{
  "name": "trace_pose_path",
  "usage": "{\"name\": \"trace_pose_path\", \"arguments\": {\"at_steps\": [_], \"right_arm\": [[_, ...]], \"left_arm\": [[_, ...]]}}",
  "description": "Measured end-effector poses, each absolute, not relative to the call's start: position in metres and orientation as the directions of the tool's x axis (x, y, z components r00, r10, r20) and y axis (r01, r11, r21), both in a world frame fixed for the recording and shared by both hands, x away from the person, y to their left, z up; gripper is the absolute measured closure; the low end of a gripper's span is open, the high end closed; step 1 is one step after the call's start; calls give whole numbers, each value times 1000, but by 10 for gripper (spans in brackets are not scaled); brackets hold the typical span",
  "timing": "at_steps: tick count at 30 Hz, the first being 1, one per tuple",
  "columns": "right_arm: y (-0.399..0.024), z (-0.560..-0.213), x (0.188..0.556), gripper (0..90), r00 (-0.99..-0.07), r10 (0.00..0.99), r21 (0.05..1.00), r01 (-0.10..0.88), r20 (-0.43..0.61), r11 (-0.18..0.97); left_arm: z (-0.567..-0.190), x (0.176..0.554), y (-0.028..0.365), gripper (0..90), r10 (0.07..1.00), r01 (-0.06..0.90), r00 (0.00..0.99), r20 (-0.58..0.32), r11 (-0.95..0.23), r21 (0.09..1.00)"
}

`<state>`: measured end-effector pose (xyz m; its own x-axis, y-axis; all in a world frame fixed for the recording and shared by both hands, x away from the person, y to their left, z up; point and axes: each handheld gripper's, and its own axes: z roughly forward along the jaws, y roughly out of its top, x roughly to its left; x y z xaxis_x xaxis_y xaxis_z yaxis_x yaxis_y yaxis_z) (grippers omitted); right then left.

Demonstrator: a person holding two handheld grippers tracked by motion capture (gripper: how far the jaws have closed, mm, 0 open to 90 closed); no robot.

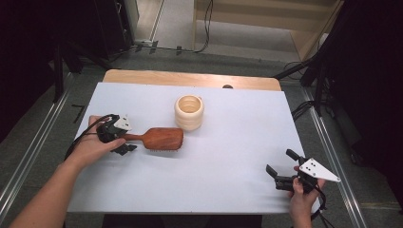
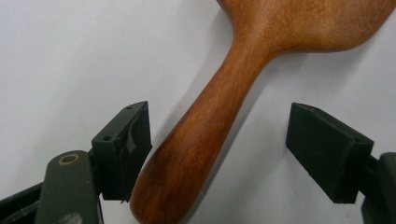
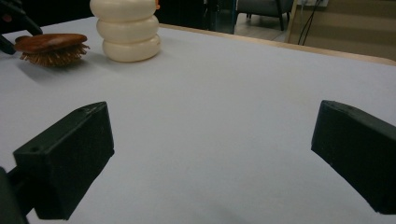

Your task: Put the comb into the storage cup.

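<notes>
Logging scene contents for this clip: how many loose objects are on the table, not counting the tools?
2. A wooden hairbrush lies left of centre, bristles down, its handle between the open left tool's jaws. A cream ribbed cup stands just behind it. Nothing seems hidden.

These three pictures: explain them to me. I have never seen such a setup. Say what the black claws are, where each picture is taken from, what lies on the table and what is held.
A person sits at a table covered in white, holding a hand-worked two-jaw claw in each hand. The high view looks down from above. The other two come from cameras riding on each claw. On the table lie a wooden hairbrush, bristles down, and a cream ribbed cup beside it. The left claw is open, its jaws on either side of the brush handle, one close against it, not clamped. The right claw is open over bare table, holding nothing.
</notes>
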<state>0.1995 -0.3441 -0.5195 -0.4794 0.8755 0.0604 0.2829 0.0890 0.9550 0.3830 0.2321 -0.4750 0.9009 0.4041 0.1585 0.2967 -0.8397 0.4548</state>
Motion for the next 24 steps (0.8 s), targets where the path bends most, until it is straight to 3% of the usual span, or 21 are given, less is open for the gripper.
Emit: {"name": "trace_pose_path", "arguments": {"at_steps": [10,13,18,24], "right_arm": [[-344,-519,200,0,-478,876,954,286,60,91],[-344,-519,200,0,-478,877,954,286,60,91],[-344,-519,200,0,-477,877,953,288,60,91],[-344,-519,200,0,-480,875,954,286,57,94]], "left_arm": [[-480,386,230,268,440,316,881,173,-819,479],[-478,388,228,313,419,299,890,181,-834,464],[-476,392,221,472,369,265,914,169,-857,442],[-476,396,221,550,341,251,931,126,-853,458]]}}
